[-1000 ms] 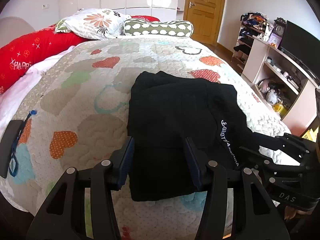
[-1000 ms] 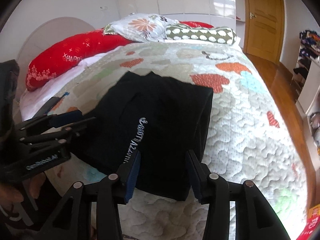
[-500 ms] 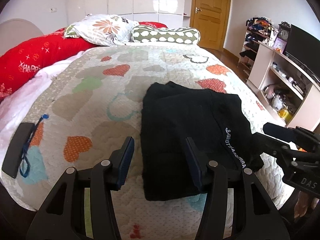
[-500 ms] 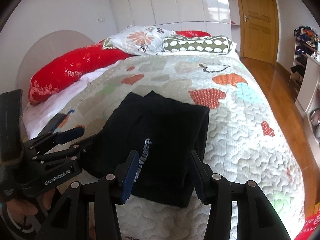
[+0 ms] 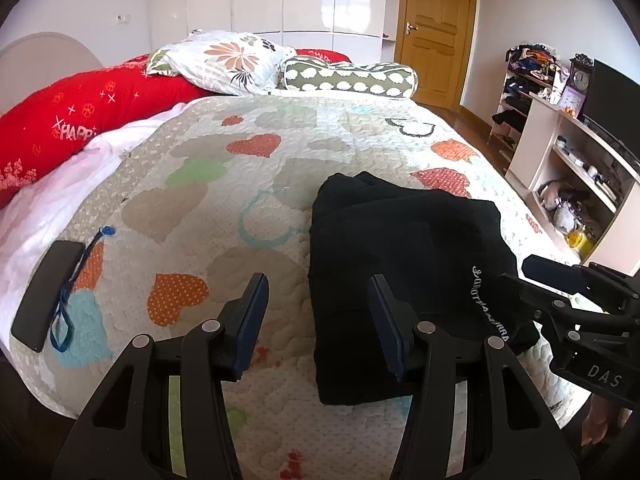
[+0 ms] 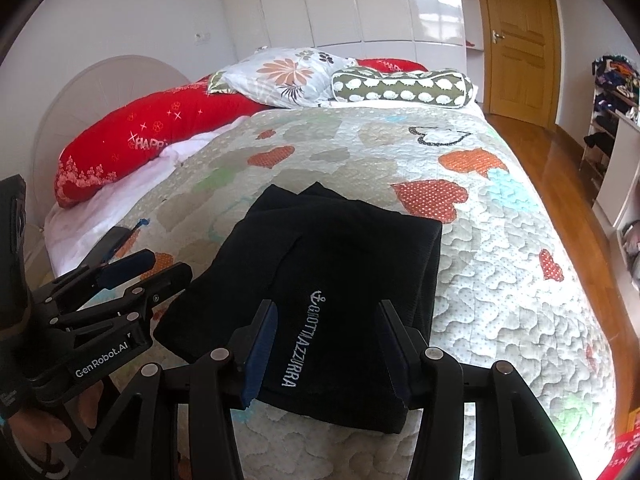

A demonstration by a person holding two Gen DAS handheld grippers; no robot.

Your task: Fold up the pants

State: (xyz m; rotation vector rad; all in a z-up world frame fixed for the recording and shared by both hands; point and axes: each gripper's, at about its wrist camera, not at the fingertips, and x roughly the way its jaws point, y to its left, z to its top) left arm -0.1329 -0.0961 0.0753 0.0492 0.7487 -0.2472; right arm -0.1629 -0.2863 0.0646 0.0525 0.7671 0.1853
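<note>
Black pants [image 5: 404,252] lie folded into a compact stack on the heart-patterned quilt [image 5: 224,184], white lettering along one edge; they also show in the right wrist view [image 6: 340,272]. My left gripper [image 5: 318,316] is open and empty, above the quilt at the stack's left near corner. My right gripper [image 6: 326,344] is open and empty, hovering just over the stack's near edge. Each gripper shows in the other's view: the right one [image 5: 560,284] at the stack's right side, the left one [image 6: 140,272] at its left side.
A black phone with a blue strap [image 5: 44,288] lies at the quilt's left edge. A red pillow [image 5: 80,120], a floral pillow [image 5: 232,60] and a green bolster [image 5: 348,76] sit at the headboard. Shelves and a TV unit [image 5: 576,152] stand right of the bed.
Both grippers have pulled back from the folded pants, the left one also shifting left off the stack. The pants lie unmoved.
</note>
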